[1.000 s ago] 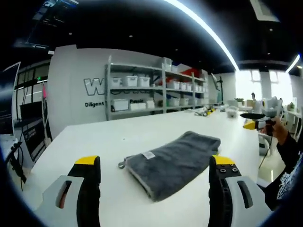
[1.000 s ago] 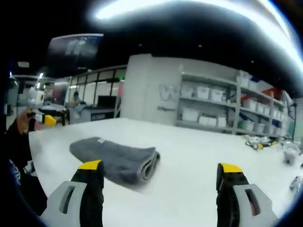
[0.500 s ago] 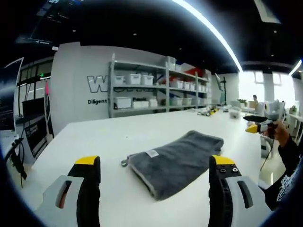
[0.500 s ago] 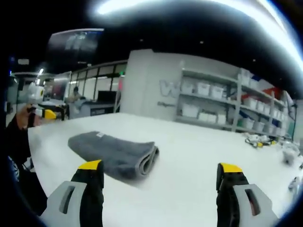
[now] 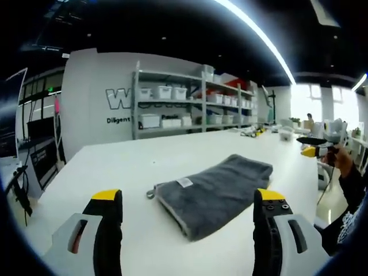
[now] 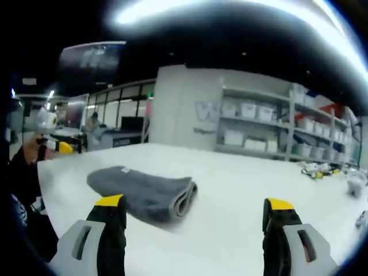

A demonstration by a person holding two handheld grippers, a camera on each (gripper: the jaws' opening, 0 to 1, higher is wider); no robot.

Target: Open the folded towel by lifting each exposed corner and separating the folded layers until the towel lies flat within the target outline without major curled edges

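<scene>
The left gripper (image 5: 187, 221) is held level above the near edge of the white table (image 5: 115, 167), pointing across it. Its jaws stand wide apart and hold nothing; neither jaw touches the table or the cloth. The right gripper (image 6: 195, 227) is held in the same attitude, jaws wide apart and empty, clear of the surface. In the left gripper view the right gripper (image 5: 313, 148) enters at the far right, carried by a hand (image 5: 342, 161) with a dark sleeve. In the right gripper view the left gripper (image 6: 57, 146) appears at the far left.

The folded grey towel (image 5: 215, 187) lies on the table between the two grippers, ahead of the left gripper's jaws and apart from them. A white label (image 5: 184, 182) sits on its top layer near one corner, and a small hanging loop (image 5: 150, 194) projects from that corner. In the right gripper view the towel (image 6: 141, 192) shows its stacked folded layers as a rolled edge facing the camera.

Bare table surface surrounds the towel on all sides. Shelving with white bins (image 5: 190, 109) stands well beyond the far edge.
</scene>
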